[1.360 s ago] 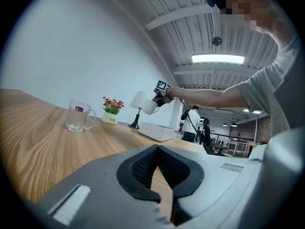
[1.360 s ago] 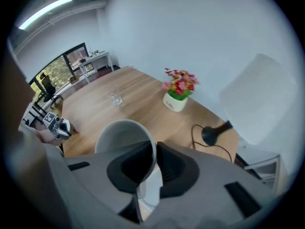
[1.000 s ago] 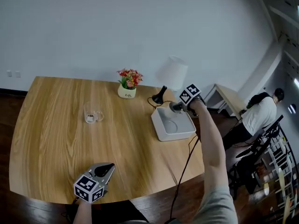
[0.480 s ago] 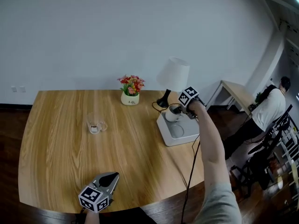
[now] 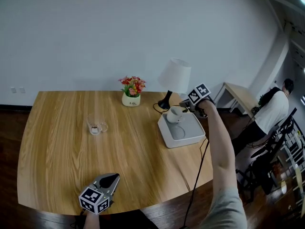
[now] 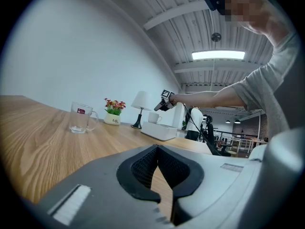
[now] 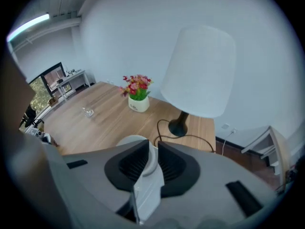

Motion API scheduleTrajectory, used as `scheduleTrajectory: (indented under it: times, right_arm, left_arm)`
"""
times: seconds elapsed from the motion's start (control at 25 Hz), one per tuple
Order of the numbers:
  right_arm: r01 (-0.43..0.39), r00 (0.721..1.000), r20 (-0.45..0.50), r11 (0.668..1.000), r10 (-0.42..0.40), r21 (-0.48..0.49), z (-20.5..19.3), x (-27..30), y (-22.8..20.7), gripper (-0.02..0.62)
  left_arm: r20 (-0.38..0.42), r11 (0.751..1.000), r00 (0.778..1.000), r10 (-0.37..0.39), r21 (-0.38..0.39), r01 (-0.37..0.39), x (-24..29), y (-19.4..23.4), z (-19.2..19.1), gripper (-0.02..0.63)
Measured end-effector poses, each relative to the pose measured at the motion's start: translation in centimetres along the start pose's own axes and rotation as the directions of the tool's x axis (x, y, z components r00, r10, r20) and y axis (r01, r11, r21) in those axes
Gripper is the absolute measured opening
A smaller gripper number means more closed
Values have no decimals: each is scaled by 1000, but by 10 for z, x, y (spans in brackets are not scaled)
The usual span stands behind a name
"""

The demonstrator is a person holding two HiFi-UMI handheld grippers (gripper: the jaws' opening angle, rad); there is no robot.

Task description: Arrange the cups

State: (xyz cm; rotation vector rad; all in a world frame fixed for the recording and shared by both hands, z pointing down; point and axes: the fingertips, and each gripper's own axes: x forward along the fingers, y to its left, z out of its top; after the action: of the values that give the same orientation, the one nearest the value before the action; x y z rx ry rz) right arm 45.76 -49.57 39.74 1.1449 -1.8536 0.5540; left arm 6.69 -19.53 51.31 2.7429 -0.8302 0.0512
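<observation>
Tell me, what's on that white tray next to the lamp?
A white cup stands on the tray's far end. The right claw is opening, with part of the cup between its jaws. The bit of tray under the cup is covered.

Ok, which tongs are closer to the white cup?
Right. The right tongs are at the white cup, opening with its rim between them; the left tongs sit far off, at the table's near edge.
</observation>
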Motion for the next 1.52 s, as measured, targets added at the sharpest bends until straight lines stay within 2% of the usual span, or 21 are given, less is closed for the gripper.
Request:
scheduleTrajectory:
  times: [0.08, 0.16, 0.32, 0.44, 0.6, 0.68, 0.72, 0.84, 1.0, 1.08, 1.24, 1.44, 1.52]
  right_arm:
    - [-26, 997, 75, 998, 31, -59, 23, -18, 23, 74]
    - [-80, 983, 155, 988, 101, -135, 46, -33, 59, 74]
    - [-159, 937, 247, 932, 246, -327, 81, -44, 154, 75]
    - [-213, 923, 203, 873, 327, -438, 94, -22, 228, 75]
    - [-301, 905, 121, 816, 407, -493, 108, 29, 308, 82]
    - [-346, 894, 87, 799, 440, -491, 114, 55, 341, 203]
    - [-360, 890, 74, 794, 449, -490, 117, 69, 354, 219]
    - [-368, 900, 23, 789, 435, -492, 127, 106, 382, 218]
    - [-310, 940, -32, 808, 341, -501, 143, 148, 389, 190]
    - [-311, 942, -45, 814, 332, -491, 152, 159, 392, 158]
    - [-333, 941, -106, 816, 322, -473, 157, 178, 395, 135]
    - [-337, 941, -196, 806, 275, -487, 152, 197, 398, 132]
    - [-315, 947, -225, 808, 230, -499, 149, 205, 395, 83]
  left_arm:
    - [0, 1000, 1000, 4, 0, -4, 1, -1, -1, 9]
    - [0, 1000, 1000, 3, 4, -3, 4, -2, 0, 9]
    - [1, 1000, 1000, -11, 3, 11, 8, -2, 2, 9]
    - [22, 998, 999, -30, -46, 31, 3, -1, 4, 9]
    - [59, 992, 998, -31, -119, 38, -7, 3, 8, 9]
    - [43, 995, 999, -26, -96, 30, -4, 1, 6, 9]
    - [28, 997, 999, -21, -70, 23, -3, -2, 4, 9]
    - [-3, 1000, 1000, -9, -11, 9, -1, -6, -2, 9]
    - [7, 998, 999, -40, -45, 40, -2, -7, 0, 9]
    - [4, 998, 999, -50, -46, 51, -1, -9, 0, 9]
    - [-13, 999, 999, -45, -10, 45, 1, -11, -3, 9]
    - [-10, 999, 999, -47, -18, 47, 1, -11, -1, 9]
    - [-12, 999, 999, -46, -17, 46, 1, -11, -1, 9]
